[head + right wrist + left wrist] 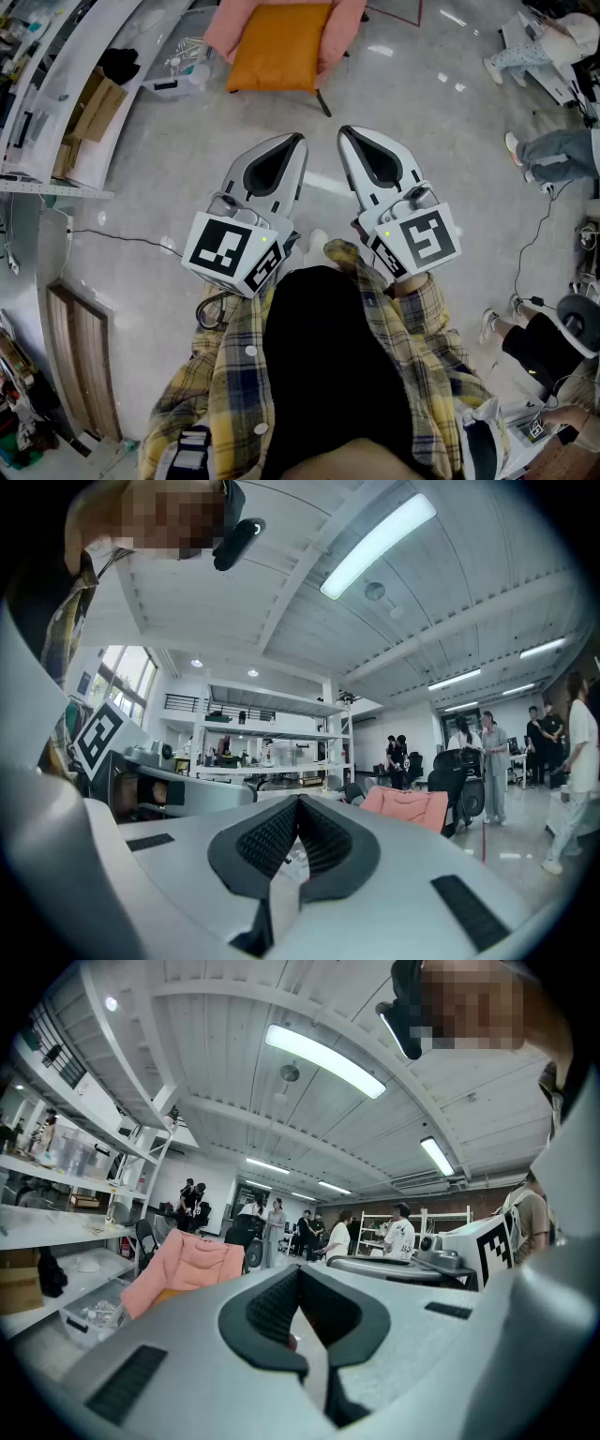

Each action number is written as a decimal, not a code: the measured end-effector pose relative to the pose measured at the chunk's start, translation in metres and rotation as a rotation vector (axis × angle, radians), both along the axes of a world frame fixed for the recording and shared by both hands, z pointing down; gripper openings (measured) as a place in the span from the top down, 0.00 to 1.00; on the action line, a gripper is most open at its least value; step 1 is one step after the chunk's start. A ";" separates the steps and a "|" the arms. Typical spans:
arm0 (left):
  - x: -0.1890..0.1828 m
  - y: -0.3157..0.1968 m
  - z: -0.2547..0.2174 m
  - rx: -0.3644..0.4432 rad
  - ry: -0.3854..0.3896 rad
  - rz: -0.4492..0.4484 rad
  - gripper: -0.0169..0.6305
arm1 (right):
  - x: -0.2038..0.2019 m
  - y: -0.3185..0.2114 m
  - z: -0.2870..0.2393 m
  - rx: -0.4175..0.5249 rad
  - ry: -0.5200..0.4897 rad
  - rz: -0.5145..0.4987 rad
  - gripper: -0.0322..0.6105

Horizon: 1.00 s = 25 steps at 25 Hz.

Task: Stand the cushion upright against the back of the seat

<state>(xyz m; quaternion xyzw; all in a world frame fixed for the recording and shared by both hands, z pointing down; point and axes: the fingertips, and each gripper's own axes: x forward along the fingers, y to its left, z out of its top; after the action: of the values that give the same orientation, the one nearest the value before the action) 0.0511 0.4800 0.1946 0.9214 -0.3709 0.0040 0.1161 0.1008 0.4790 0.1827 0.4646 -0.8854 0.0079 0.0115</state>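
Head view: left tool (296, 141) and right tool (347, 133) closed, empty.

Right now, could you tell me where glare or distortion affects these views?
Head view: lamp reflections glare on the glossy floor beside the chair. Left gripper view: fisheye bows the ceiling lamp, corners go black. Right gripper view: the same bowing, dark corners.

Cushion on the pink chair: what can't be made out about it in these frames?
- Head view: the top edge cuts off the chair's back, so whether the cushion lies flat or leans is unclear.
- Left gripper view: the left gripper hides most of the cushion.
- Right gripper view: chair small, cushion unseen.
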 end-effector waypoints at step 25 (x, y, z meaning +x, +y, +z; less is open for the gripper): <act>0.023 0.005 0.013 0.011 -0.017 -0.086 0.97 | 0.027 0.001 0.027 -0.052 -0.043 -0.066 0.92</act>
<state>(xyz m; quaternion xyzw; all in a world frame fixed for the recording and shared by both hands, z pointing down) 0.0740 0.4849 0.2081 0.9051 -0.4112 0.0050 0.1080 0.1280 0.4798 0.2093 0.4343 -0.8998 0.0405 0.0047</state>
